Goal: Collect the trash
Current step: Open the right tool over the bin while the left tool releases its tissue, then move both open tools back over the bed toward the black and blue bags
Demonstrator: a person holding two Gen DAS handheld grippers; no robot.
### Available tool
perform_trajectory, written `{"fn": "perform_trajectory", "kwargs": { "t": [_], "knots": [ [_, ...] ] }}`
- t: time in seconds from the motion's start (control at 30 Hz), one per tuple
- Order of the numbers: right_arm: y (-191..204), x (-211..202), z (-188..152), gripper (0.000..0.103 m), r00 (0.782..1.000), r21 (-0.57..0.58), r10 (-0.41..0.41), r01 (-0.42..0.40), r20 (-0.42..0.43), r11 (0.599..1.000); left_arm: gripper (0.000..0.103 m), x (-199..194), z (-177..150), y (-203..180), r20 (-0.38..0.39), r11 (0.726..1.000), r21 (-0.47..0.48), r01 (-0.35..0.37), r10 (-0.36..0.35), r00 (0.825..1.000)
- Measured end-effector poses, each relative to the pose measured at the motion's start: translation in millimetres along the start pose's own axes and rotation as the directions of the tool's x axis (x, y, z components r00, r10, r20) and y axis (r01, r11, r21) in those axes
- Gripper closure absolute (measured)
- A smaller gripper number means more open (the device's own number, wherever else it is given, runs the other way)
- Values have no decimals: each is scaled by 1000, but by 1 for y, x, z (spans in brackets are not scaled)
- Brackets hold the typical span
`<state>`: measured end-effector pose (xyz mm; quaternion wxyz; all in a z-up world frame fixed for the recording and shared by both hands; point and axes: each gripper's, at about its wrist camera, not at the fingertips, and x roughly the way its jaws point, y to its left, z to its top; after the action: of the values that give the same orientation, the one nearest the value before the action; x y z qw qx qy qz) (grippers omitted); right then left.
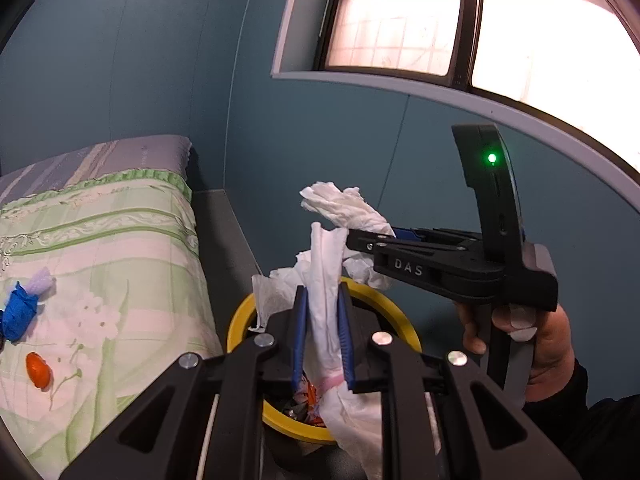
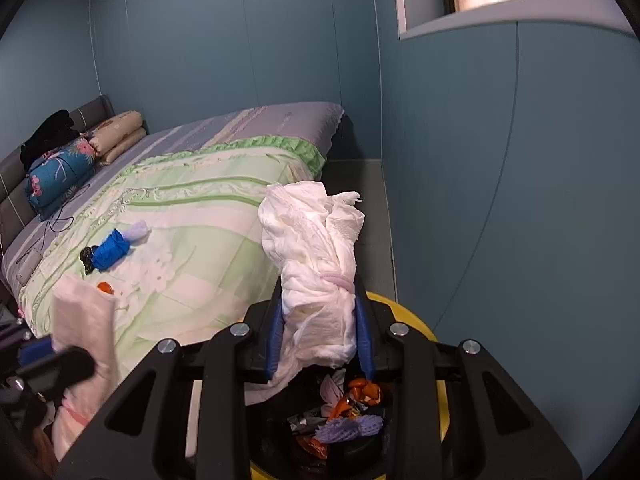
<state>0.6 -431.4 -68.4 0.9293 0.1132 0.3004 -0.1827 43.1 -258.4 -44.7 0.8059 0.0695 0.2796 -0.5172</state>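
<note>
My left gripper [image 1: 323,316] is shut on a rolled white tissue wad [image 1: 326,280] with a pink band, held over the yellow-rimmed trash bin [image 1: 240,320]. My right gripper [image 2: 320,320] is shut on a crumpled white tissue bundle [image 2: 316,240] above the same bin [image 2: 420,328], which holds orange wrappers and purple mesh [image 2: 348,426]. In the left wrist view the right gripper [image 1: 356,240] comes in from the right, gripping its tissue [image 1: 340,204]. On the bed lie a blue wad [image 2: 110,254], an orange wrapper [image 2: 105,288] and a black scrap [image 2: 86,258].
The bed with a green floral quilt [image 2: 192,216] fills the left; pillows [image 2: 116,132] lie at its head. The bin stands in the narrow gap between bed and teal wall [image 2: 500,200]. A window [image 1: 460,20] is above right.
</note>
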Motion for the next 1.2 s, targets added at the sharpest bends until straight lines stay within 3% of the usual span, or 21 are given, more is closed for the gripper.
{"fn": "perform_trajectory", "kwargs": {
  "t": [0.37,0.8,1.0,1.07,1.2],
  "knots": [
    [-18,34,-17,74,994,52,-17,22,-109,998,89,39,-15,-3,-80,1000,-4,5,-6,997],
    [-29,49,-23,70,987,96,-5,21,-160,995,89,57,-22,10,-139,997,-70,19,-29,990],
    [-37,50,-22,57,987,131,-3,24,-158,991,72,61,-22,16,-147,995,-102,4,-19,989],
    [-40,49,-21,53,988,146,-11,34,-155,989,52,58,-23,17,-138,993,-114,-13,-3,990],
    [-47,47,-20,47,990,179,-18,44,-141,983,44,50,-22,23,-112,991,-133,-18,3,994]
  ]
}}
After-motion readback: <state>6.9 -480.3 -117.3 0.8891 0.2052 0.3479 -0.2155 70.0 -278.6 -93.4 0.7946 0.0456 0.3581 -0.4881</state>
